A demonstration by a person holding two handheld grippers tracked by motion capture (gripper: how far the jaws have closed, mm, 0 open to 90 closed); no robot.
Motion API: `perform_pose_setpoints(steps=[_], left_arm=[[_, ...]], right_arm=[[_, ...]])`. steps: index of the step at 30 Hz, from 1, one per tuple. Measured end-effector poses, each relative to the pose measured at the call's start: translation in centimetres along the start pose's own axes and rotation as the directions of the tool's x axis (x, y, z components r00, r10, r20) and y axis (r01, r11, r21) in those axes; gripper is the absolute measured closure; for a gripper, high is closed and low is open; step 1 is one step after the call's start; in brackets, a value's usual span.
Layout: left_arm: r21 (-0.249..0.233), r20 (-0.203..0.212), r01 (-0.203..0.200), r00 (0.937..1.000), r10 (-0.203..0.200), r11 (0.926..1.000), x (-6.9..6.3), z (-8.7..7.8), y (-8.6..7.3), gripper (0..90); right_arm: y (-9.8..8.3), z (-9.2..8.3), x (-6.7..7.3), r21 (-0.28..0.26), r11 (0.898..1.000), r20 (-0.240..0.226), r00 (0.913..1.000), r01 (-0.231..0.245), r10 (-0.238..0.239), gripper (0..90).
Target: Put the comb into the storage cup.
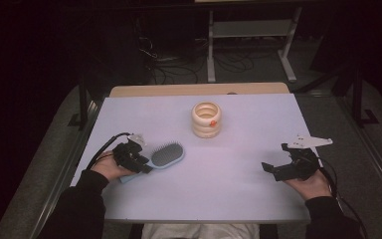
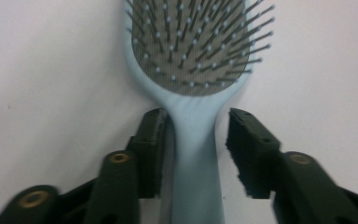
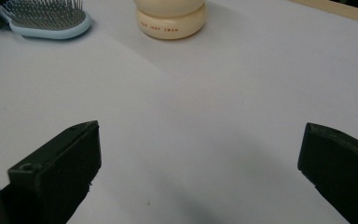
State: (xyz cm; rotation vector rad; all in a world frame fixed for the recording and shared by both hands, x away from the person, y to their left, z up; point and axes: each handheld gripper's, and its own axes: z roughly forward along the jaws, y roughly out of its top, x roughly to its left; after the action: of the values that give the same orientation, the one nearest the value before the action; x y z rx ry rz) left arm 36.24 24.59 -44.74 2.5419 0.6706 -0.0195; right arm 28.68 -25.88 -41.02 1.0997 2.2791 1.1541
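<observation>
Grab of the hairbrush approx. half done: left gripper straddles the pale-blue handle, one finger touching its side, the other w/ a gap, so not clamped yet. Lift and whatever follows still to do. Brush lies bristles-up on the table, near-left. Left hand low at the table's near-left edge, gripper pointing along the handle. Right gripper idles near-right, fingers wide apart, nothing between. Farther back, mid-table: cream ringed holder, untouched.
</observation>
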Motion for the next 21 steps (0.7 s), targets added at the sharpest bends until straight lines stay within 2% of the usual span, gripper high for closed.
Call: perform_pose_setpoints(steps=[5, 7, 13, 21], left_arm=[[0.005, -0.010, -0.008, 0.9999, 0.008, 1.0000, 0.03, 0.01, -0.15, 67.6], [0.008, -0.020, -0.026, 0.9995, 0.026, 0.9996, -0.07, -0.02, -0.14, 68.7], [0.003, -0.038, -0.041, 0.9984, 0.041, 0.9992, -0.26, -0.04, -0.24, 69.8], [-0.009, -0.040, -0.066, 0.9970, 0.066, 0.9978, -0.50, -0.21, -0.22, 69.8]], right_arm=[[-0.01, 0.06, -0.01, 0.006, 1.000, 0.002, 1.0000, 0.002, -0.002, 0.0], [-0.02, 0.07, -0.01, 0.007, 1.000, 0.003, 1.0000, 0.002, -0.002, 0.0], [-0.03, 0.10, 0.02, 0.009, 1.000, 0.003, 1.0000, 0.004, -0.004, 0.0], [-0.02, 0.04, 0.00, 0.006, 1.000, 0.002, 1.0000, 0.003, -0.003, 0.0]])
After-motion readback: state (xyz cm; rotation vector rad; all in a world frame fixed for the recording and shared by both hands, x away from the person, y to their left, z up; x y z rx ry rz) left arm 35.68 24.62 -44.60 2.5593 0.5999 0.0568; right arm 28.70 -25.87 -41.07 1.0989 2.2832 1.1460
